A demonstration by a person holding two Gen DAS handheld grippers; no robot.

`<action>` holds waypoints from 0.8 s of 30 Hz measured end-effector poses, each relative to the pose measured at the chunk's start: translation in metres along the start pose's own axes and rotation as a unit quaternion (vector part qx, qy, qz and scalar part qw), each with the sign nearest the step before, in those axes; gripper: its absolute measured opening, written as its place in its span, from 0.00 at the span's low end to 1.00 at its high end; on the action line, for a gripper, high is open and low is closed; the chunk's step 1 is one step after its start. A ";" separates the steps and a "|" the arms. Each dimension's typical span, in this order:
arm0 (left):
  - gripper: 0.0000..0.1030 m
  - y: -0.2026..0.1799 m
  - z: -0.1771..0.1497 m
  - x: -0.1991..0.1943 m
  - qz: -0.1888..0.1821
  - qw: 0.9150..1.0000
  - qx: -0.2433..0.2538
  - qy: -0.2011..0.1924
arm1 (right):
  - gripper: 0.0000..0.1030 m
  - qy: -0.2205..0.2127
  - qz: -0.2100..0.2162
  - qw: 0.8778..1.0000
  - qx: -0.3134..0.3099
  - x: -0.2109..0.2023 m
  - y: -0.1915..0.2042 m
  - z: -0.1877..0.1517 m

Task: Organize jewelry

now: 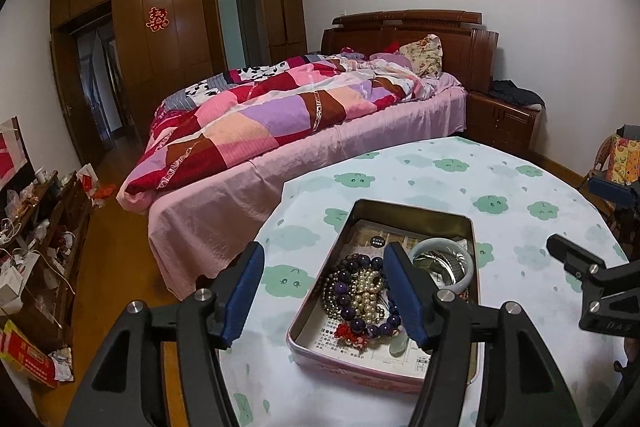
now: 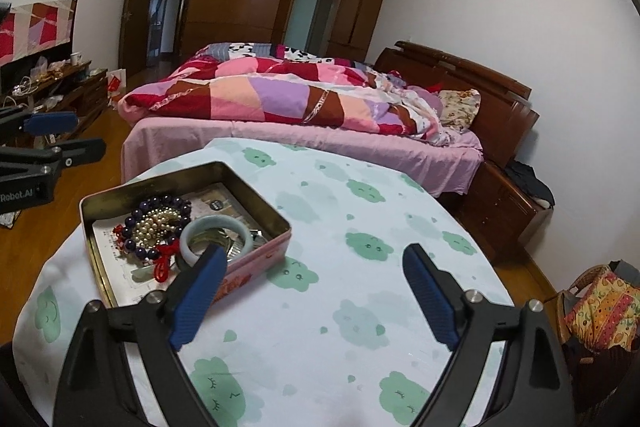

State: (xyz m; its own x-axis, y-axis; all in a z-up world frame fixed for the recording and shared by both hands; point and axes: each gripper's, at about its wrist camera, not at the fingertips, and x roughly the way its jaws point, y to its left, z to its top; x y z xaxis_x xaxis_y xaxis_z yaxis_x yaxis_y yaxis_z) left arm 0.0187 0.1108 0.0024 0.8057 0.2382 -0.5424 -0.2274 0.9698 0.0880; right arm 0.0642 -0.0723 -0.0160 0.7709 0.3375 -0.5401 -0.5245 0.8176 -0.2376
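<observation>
A pink tin box (image 1: 460,223) stands open on the round table (image 1: 520,187), also in the right wrist view (image 2: 264,259). In it lie dark purple bead bracelets (image 1: 360,323), a pearl strand (image 1: 366,291), a red knot charm (image 1: 352,337) and a pale jade bangle (image 1: 466,273), on printed paper. My left gripper (image 1: 326,293) is open and empty, just above the tin's near left part. My right gripper (image 2: 316,263) is open and empty over the cloth to the right of the tin. The bangle (image 2: 194,231) and beads (image 2: 160,219) show there too.
The table wears a white cloth with green clouds (image 2: 368,247). A bed with a patchwork quilt (image 1: 260,119) stands behind it. A cluttered low cabinet (image 1: 36,247) runs along the left wall. A nightstand (image 1: 504,123) and a chair with colourful cloth (image 2: 600,311) are on the right.
</observation>
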 end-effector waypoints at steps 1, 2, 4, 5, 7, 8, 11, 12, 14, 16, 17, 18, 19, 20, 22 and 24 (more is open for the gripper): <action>0.61 0.000 0.000 0.000 0.000 1.000 0.001 0.000 | 0.89 0.000 0.000 1.000 0.001 -0.001 -0.001 0.000; 0.61 0.000 0.000 -0.001 0.000 1.000 0.001 0.000 | 0.89 -0.001 -0.001 1.000 0.004 -0.001 -0.002 0.000; 0.61 -0.001 0.001 -0.002 -0.002 1.000 0.001 -0.002 | 0.89 -0.001 -0.004 1.000 0.005 -0.003 -0.004 -0.001; 0.61 -0.001 0.001 -0.003 -0.002 1.000 0.001 -0.003 | 0.89 -0.002 -0.005 1.000 0.005 -0.004 -0.004 -0.002; 0.61 -0.002 0.001 -0.005 -0.003 1.000 0.002 -0.005 | 0.89 -0.004 -0.006 1.000 0.006 -0.005 -0.005 -0.003; 0.61 -0.003 0.001 -0.006 -0.003 1.000 0.003 -0.006 | 0.89 -0.005 -0.006 1.000 0.006 -0.006 -0.005 -0.003; 0.62 -0.003 0.001 -0.006 -0.002 1.000 0.003 -0.007 | 0.89 -0.007 -0.007 1.000 0.008 -0.006 -0.006 -0.004; 0.62 -0.003 0.001 -0.006 -0.003 1.000 0.003 -0.007 | 0.89 -0.007 -0.008 1.000 0.009 -0.006 -0.006 -0.004; 0.62 -0.003 0.001 -0.006 -0.001 1.000 0.004 -0.006 | 0.89 -0.007 -0.009 1.000 0.010 -0.006 -0.007 -0.005; 0.62 -0.003 0.001 -0.007 0.001 1.000 0.006 -0.005 | 0.89 -0.007 -0.010 1.000 0.013 -0.005 -0.008 -0.005; 0.63 -0.004 0.001 -0.008 0.001 1.000 0.007 -0.005 | 0.89 -0.007 -0.010 1.000 0.014 -0.006 -0.008 -0.005; 0.64 -0.003 0.001 -0.007 0.001 1.000 0.007 -0.005 | 0.89 -0.007 -0.010 1.000 0.015 -0.006 -0.009 -0.006; 0.64 -0.004 0.001 -0.007 0.001 1.000 0.008 -0.005 | 0.89 -0.007 -0.010 1.000 0.016 -0.006 -0.009 -0.006; 0.66 -0.004 0.001 -0.008 0.003 1.000 0.009 -0.006 | 0.89 -0.007 -0.011 1.000 0.016 -0.006 -0.009 -0.006; 0.69 -0.005 0.001 -0.008 0.005 1.000 0.012 -0.007 | 0.89 -0.008 -0.012 1.000 0.015 -0.007 -0.009 -0.006; 0.70 -0.005 0.001 -0.008 0.010 1.000 0.014 -0.007 | 0.89 -0.009 -0.013 1.000 0.016 -0.008 -0.011 -0.007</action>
State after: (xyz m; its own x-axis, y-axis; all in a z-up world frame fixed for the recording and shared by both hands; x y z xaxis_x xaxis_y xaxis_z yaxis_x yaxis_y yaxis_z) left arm 0.0138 0.1038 0.0074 0.8087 0.2580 -0.5286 -0.2282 0.9659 0.1223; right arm 0.0613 -0.0871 -0.0147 0.7903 0.3247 -0.5197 -0.4929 0.8407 -0.2243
